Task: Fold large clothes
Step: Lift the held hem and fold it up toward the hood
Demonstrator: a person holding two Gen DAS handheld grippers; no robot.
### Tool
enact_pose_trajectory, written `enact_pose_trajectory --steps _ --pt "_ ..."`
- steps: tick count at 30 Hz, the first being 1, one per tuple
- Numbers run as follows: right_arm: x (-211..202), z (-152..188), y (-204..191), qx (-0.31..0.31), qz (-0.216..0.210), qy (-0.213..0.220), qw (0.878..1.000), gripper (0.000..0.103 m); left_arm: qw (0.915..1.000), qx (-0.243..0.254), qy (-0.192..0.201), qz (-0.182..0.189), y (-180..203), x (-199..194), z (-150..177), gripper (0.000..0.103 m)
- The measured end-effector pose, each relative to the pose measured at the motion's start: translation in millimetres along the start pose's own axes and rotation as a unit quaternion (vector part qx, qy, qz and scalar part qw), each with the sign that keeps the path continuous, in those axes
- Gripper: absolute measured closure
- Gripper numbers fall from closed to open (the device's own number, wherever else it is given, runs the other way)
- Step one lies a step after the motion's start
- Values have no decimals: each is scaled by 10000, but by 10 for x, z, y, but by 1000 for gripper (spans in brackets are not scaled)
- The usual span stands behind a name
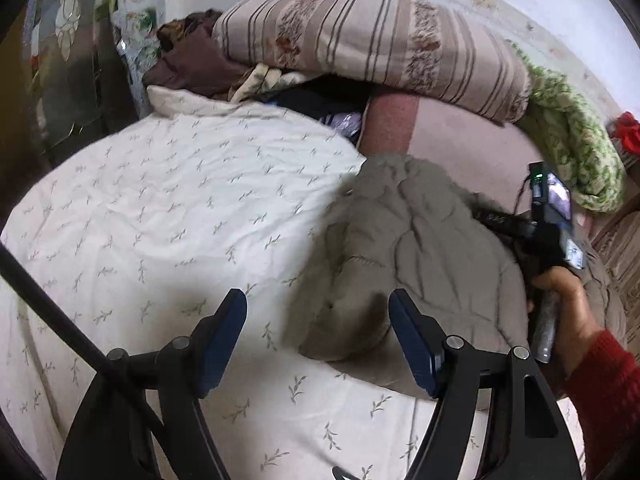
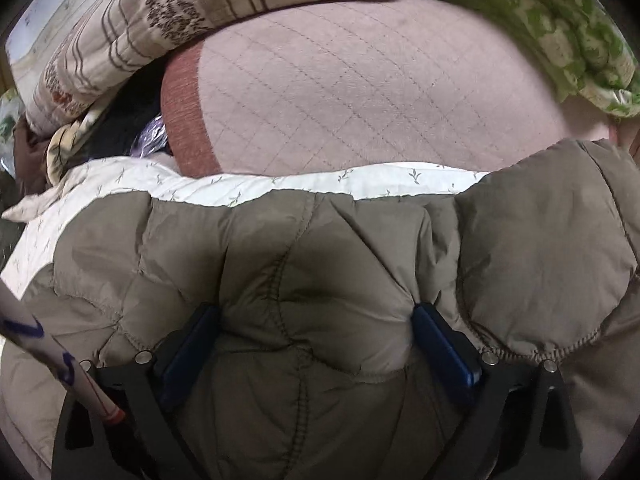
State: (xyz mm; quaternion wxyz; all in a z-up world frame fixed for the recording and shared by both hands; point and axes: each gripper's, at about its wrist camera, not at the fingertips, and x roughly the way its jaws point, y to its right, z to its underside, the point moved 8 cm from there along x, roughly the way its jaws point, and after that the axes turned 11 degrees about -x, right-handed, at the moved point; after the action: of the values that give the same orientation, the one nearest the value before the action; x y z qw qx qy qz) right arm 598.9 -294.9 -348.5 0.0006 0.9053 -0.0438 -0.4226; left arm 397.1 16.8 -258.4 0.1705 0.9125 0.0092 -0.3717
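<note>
A grey-brown quilted puffer jacket [image 1: 404, 240] lies crumpled on a white leaf-print sheet [image 1: 172, 208] on a bed. In the left wrist view my left gripper [image 1: 318, 312] stands open just above the sheet. The jacket's near edge lies between its blue pads and nothing is gripped. In the right wrist view my right gripper [image 2: 314, 320] is spread wide and pushed down into the jacket [image 2: 320, 280]. Puffy fabric bulges up between its fingers [image 2: 432, 332]. A hand [image 1: 560, 292] in a red sleeve holds that gripper at the jacket's right side.
A folded striped floral quilt [image 1: 380, 40] and a green patterned blanket [image 1: 568, 132] lie at the back on a pink quilted cover [image 2: 380, 80]. Dark clothes [image 1: 188, 64] are piled at the back left. A black cable [image 1: 60, 308] crosses my left gripper's side.
</note>
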Motion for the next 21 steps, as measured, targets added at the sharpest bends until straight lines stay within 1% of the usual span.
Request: enact_pose_trajectory --steps 3,4,5,6,7,9,10,12,13,14,15,16,17,18,19,20,21 --pt "-182 -11 -30 -124 170 -132 9997 4 10000 -37 -7 55 19 -52 14 30" --pt "-354 -26 -30 -106 134 -77 9998 8 10000 3 54 18 36 -97 16 30" --pt "-537 -27 -15 -45 1 65 10000 12 9999 55 147 -22 60 -153 8 30" --pt "-763 -22 42 12 -121 267 9996 12 9998 71 200 -37 85 -189 0 30" --pt "-953 -8 126 22 -122 430 9990 12 9996 76 260 -45 139 -229 -31 30" --pt "-1191 35 354 -35 86 558 9984 12 9994 154 316 26 309 -258 -111 30" --pt "-1244 72 484 -72 227 535 9983 11 9991 304 293 64 437 -218 -157 29" --pt "-1277 210 892 11 655 364 9972 11 9982 567 192 -31 638 -22 -244 29" --pt "-1261 314 1161 198 858 275 9957 11 9976 675 86 -88 727 146 -277 29" --pt "-1234 396 1309 347 935 195 9948 11 9967 782 -137 -185 798 385 -278 29" --pt "-1166 515 1507 568 958 56 9938 11 9958 819 -295 -274 814 540 -265 29" --pt "-1060 644 1679 820 824 -76 9932 11 9946 824 -494 -400 818 760 -226 29" --pt "-980 716 1756 976 671 -130 9929 11 9939 810 -578 -472 817 912 -190 29" --pt "-885 795 1835 1167 461 -155 9920 11 9939 802 -590 -481 820 1035 -156 28" --pt "-831 831 1871 1271 337 -140 9912 10 9943 796 -517 -494 827 1097 -143 28" --pt "-762 846 1894 1336 250 -114 9906 8 9945 798 -421 -539 840 1117 -144 26" --pt "-711 832 1891 1299 264 -116 9911 7 9943 813 -381 -575 848 1116 -145 26"
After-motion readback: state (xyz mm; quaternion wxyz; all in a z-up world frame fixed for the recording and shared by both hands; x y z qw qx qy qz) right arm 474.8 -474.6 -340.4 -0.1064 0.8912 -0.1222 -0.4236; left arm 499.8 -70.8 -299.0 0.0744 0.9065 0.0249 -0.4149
